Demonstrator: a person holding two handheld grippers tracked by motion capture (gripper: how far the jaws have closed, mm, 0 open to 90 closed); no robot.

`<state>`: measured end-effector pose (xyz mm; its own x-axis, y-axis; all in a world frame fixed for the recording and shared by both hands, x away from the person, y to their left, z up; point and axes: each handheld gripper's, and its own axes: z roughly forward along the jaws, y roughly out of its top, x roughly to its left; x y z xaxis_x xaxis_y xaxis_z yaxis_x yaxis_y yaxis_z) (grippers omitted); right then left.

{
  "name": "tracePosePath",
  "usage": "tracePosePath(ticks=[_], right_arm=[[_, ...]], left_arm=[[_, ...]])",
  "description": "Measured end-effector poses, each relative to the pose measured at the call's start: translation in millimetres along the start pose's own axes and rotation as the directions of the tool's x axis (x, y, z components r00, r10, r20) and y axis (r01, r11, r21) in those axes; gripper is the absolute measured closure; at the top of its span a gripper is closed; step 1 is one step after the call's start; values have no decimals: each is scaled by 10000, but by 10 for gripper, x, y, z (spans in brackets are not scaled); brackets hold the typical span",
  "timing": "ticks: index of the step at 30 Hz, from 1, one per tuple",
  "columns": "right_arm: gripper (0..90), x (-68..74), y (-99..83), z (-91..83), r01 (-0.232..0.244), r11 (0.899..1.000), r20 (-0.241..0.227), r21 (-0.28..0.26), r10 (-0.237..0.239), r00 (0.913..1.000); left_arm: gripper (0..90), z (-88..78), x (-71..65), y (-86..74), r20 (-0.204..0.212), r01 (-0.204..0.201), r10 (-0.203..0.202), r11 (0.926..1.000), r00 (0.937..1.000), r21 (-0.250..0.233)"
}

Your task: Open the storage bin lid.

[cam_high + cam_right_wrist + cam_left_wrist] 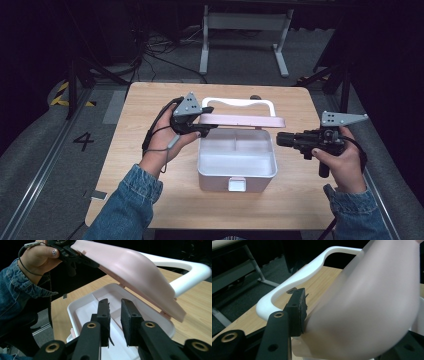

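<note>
The left gripper, clamped on the left edge of the pale pink plastic lid, should swing it smoothly back over the far hinge of the white compartmented box, while the right gripper, jaws narrowly parted and empty, hovers just right of it.

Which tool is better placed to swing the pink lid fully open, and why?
Left. The left tool is already clamped on the raised pink lid at its left edge. The right tool holds nothing beside the box, clear of the lid.
</note>
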<state>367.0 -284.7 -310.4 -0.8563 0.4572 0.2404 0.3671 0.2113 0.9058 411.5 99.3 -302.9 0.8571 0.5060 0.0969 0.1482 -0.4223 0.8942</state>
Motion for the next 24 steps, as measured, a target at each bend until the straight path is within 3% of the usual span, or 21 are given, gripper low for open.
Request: tracePosePath(ticks=[9, 16, 24], right_arm=[[746, -2, -79, -227, -201, 9995, 558, -223, 214, 9982], [739, -16, -146, -337, -429, 9985, 868, -334, 457, 9952], [739, -40, -161, -365, -512, 9979, 975, -390, 548, 9937]], left_arm=[[622, 46, 131, 68, -88, 298, -299, 9995, 9995, -59], [627, 106, 239, 104, -116, 403, -405, 9991, 9991, -137], [618, 214, 351, 126, -626, 511, -527, 9983, 9967, -274]])
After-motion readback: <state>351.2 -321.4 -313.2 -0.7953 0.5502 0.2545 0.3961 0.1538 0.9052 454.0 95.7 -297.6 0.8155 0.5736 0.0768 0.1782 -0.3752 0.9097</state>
